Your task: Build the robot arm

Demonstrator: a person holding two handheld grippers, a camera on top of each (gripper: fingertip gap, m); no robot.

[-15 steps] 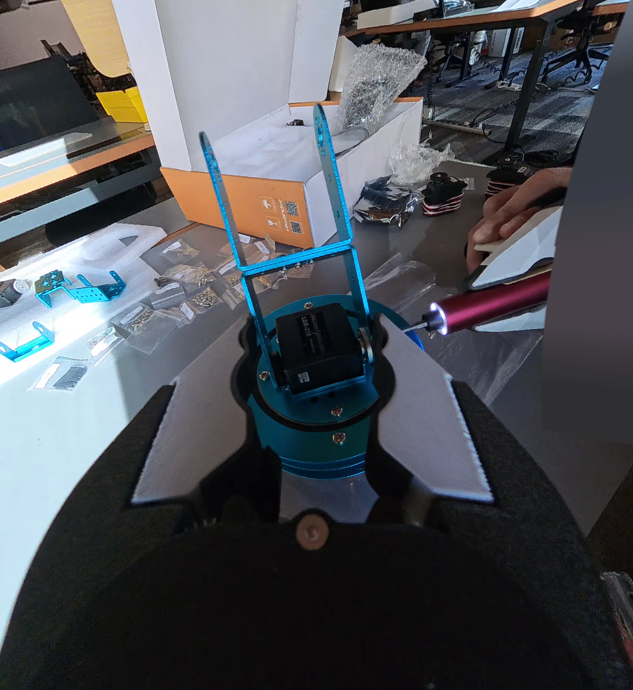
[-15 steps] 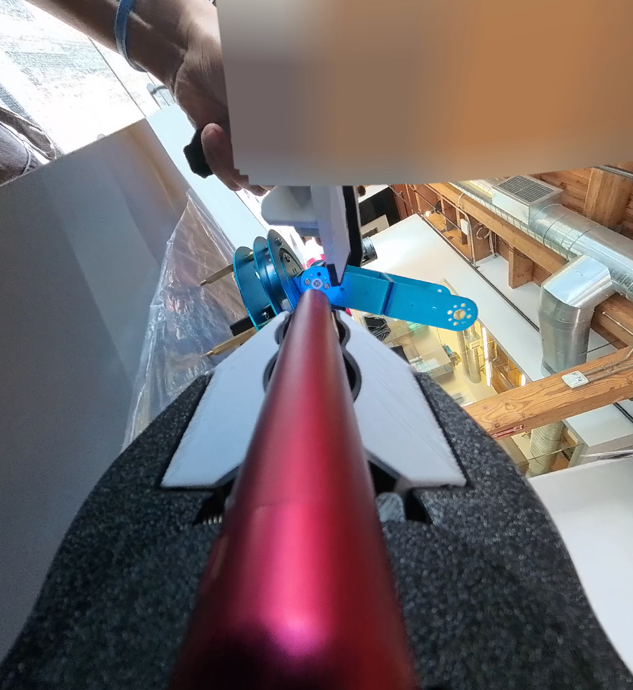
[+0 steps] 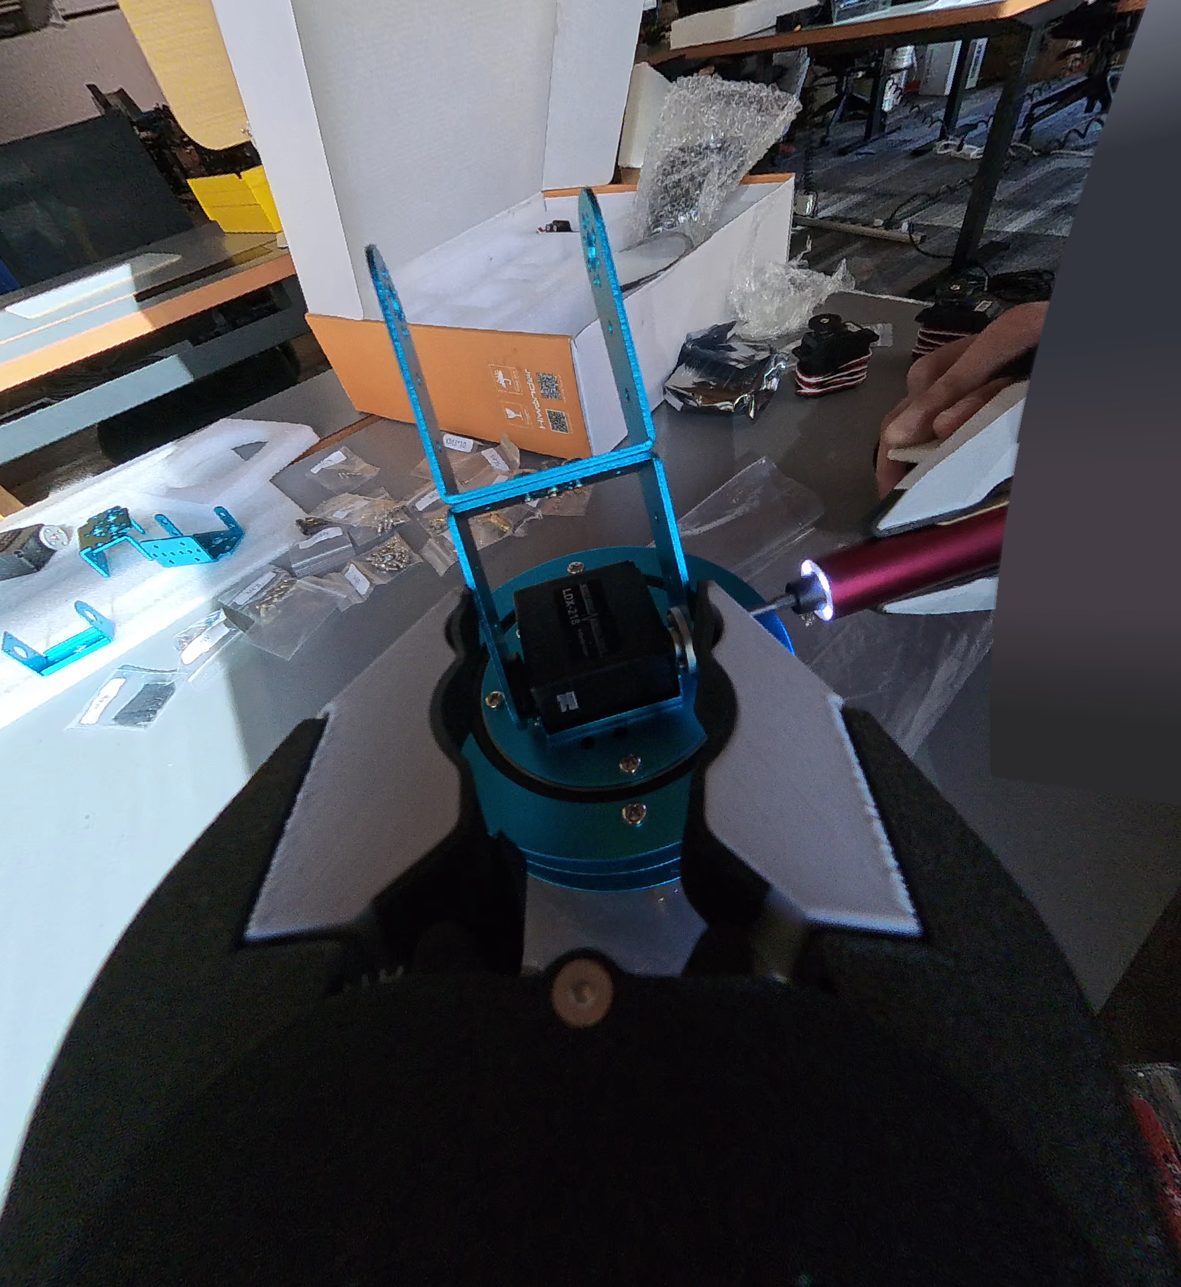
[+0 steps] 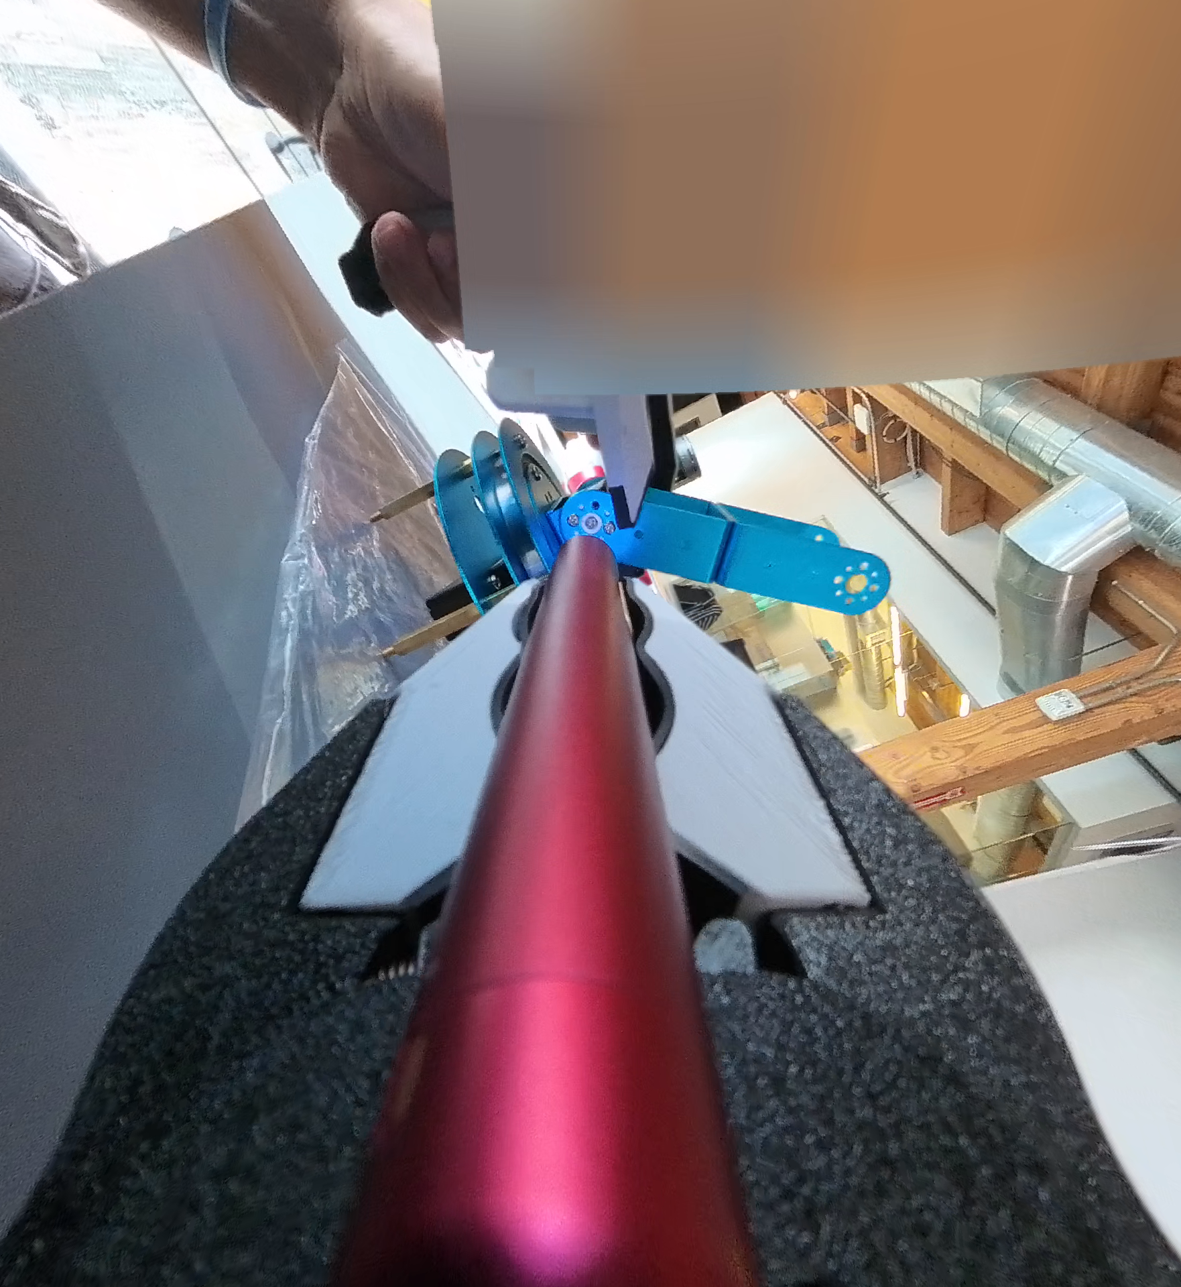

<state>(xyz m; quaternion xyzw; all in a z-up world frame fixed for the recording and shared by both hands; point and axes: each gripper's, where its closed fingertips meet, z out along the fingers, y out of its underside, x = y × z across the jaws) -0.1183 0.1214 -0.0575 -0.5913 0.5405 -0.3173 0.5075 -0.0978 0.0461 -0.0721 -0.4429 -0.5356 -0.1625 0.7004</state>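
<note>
My left gripper [image 3: 586,600] is shut on a round blue metal base [image 3: 595,822] that stands on the grey table. The base carries a black servo [image 3: 595,648] and a tall blue U bracket [image 3: 553,487] that leans away from me. My right gripper [image 4: 584,592] is shut on a red powered screwdriver [image 4: 560,905]. In the left wrist view the screwdriver [image 3: 915,564] comes in from the right with its tip light on, and its bit points at the right side of the servo mount. In the right wrist view its tip sits over the bracket's blue pivot disc [image 4: 591,522].
An open white and orange box [image 3: 504,362] stands behind the base. Small bags of screws [image 3: 365,550], loose blue brackets [image 3: 156,543], a spare servo [image 3: 831,355], bubble wrap [image 3: 706,139] and white foam [image 3: 212,453] lie around. A hand [image 3: 943,390] holds the right gripper.
</note>
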